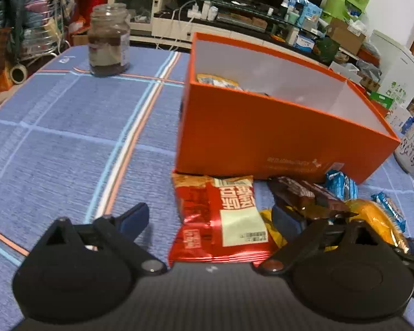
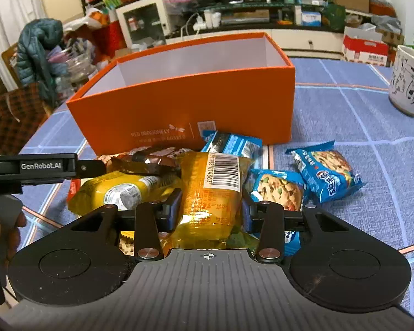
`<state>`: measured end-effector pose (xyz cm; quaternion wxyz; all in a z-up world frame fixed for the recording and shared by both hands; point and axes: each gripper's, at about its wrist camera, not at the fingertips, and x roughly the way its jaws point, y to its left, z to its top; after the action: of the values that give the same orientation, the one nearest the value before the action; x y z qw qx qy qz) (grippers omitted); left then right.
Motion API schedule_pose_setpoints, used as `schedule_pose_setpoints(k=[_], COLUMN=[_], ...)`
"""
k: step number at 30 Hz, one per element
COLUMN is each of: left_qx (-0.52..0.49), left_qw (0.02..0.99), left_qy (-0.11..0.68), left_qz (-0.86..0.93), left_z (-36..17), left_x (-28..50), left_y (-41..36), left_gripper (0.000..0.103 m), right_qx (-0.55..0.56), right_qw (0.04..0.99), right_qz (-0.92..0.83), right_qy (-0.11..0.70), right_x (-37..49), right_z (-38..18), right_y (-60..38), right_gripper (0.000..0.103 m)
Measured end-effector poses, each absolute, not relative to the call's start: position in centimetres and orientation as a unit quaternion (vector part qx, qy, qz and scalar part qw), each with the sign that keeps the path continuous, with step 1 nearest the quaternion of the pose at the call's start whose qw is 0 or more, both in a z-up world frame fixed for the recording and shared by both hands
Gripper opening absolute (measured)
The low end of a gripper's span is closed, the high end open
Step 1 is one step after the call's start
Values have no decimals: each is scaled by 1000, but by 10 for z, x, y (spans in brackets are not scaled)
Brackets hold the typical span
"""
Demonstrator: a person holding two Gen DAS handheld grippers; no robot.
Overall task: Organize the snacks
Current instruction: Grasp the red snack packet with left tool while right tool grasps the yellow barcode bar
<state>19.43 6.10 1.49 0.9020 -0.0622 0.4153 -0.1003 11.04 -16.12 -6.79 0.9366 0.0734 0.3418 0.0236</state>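
My left gripper (image 1: 211, 218) stands open over a red snack bag (image 1: 220, 220) that lies between its fingers without touching them. My right gripper (image 2: 209, 211) is shut on an orange snack pack (image 2: 209, 190) with a barcode label. An orange box (image 1: 276, 138) (image 2: 185, 104), open at the top, stands just behind the pile with a yellow pack (image 1: 218, 80) inside. A brown pack (image 2: 149, 161), a yellow pack (image 2: 124, 190) and blue cookie packs (image 2: 328, 171) lie around the held one. The left gripper's body (image 2: 47, 168) shows at the left of the right wrist view.
A glass jar (image 1: 109, 41) stands at the far left of the blue checked tablecloth (image 1: 69, 138). A white patterned mug (image 2: 408, 80) stands at the right. A hand (image 2: 2, 229) holds the left gripper's handle. Cluttered shelves and boxes lie beyond the table.
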Motion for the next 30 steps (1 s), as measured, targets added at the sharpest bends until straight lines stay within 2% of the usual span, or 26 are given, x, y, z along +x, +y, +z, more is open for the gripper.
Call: schedule_pose_setpoints(k=[4, 6, 7, 16, 30], left_qx=[-71, -62, -64, -6, 56], left_qw=[893, 899, 899, 913, 932], left_qy=[432, 423, 423, 391, 344], left_qz=[-99, -95, -93, -112, -100], left_z=[0, 1, 4, 24, 46], left_x=[203, 203, 202, 172, 148], left_y=[58, 56, 56, 59, 59], left_gripper=[87, 67, 61, 60, 60], right_qx=[74, 75, 76, 21, -2], right_qw=[936, 936, 936, 952, 951], right_qz=[24, 26, 27, 29, 28], right_qy=[343, 343, 342, 304, 307], right_x=[112, 112, 111, 97, 97], right_z=[-67, -66, -65, -44, -46], right_y=[-163, -164, -164, -156, -149], right_gripper=[28, 27, 27, 25, 25])
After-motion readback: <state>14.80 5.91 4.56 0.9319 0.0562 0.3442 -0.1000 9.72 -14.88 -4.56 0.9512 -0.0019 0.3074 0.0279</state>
